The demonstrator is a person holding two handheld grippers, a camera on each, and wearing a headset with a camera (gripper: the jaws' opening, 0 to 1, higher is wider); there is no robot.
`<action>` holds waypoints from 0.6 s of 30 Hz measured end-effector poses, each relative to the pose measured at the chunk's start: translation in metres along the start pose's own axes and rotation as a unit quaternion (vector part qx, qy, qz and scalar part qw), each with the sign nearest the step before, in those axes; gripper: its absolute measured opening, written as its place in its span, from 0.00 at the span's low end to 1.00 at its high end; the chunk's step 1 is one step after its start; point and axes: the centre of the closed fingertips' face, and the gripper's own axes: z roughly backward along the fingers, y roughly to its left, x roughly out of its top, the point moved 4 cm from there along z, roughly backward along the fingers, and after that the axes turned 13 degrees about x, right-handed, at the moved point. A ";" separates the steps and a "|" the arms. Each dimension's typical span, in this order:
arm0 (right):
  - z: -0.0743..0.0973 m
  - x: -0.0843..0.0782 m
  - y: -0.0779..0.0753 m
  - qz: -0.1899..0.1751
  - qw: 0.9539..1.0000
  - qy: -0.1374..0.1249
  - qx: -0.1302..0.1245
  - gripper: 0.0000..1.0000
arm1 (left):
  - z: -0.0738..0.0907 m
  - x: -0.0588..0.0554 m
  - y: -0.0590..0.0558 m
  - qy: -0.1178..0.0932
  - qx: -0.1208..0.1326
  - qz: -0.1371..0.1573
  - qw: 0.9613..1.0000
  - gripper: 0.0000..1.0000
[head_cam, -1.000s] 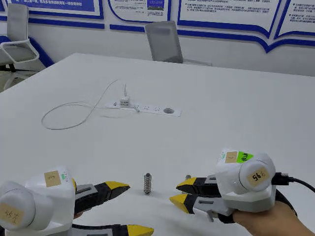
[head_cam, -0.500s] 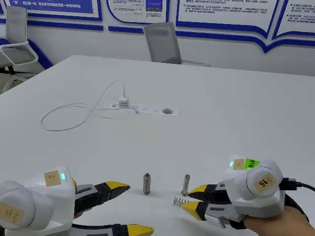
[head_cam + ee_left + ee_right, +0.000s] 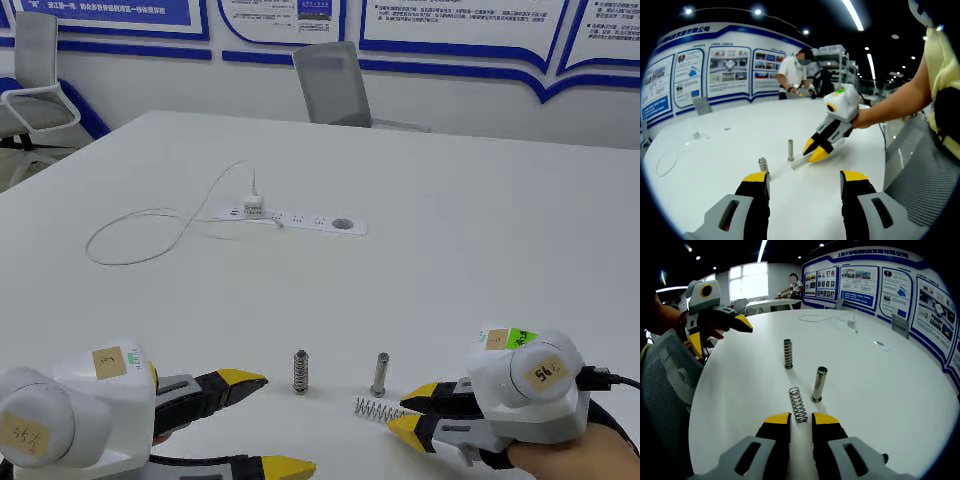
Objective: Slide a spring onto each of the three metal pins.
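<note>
Yellow-tipped and spread wide, the left gripper (image 3: 262,422) sits at the near left of the white table (image 3: 480,250), with nothing between its jaws. Just right of it the left pin (image 3: 300,356) stands upright with a fitted spring (image 3: 300,376) coiled round its shaft. A little further right, the right pin (image 3: 380,374) stands upright and bare. Just nearer than that pin, and apart from it, the loose spring (image 3: 376,407) lies roughly level, its free end pointing left. Its right end is pinched between the tips of the right gripper (image 3: 413,411). In the right gripper view those jaws are drawn almost together, and the coil's near end sits in the narrow gap between them. Far across the table, a white cable (image 3: 150,222) loops on the left and runs right to a power strip (image 3: 300,219).
</note>
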 end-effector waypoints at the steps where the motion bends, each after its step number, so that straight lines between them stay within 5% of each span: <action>1: 0.000 -0.001 -0.001 -0.001 1.000 0.000 0.000 0.18 | 0.000 0.000 0.000 0.000 0.000 0.000 1.000 0.58; 18: -0.005 -0.002 -0.002 0.001 1.000 0.006 0.010 0.15 | 0.002 -0.005 0.000 0.005 0.000 0.005 1.000 0.56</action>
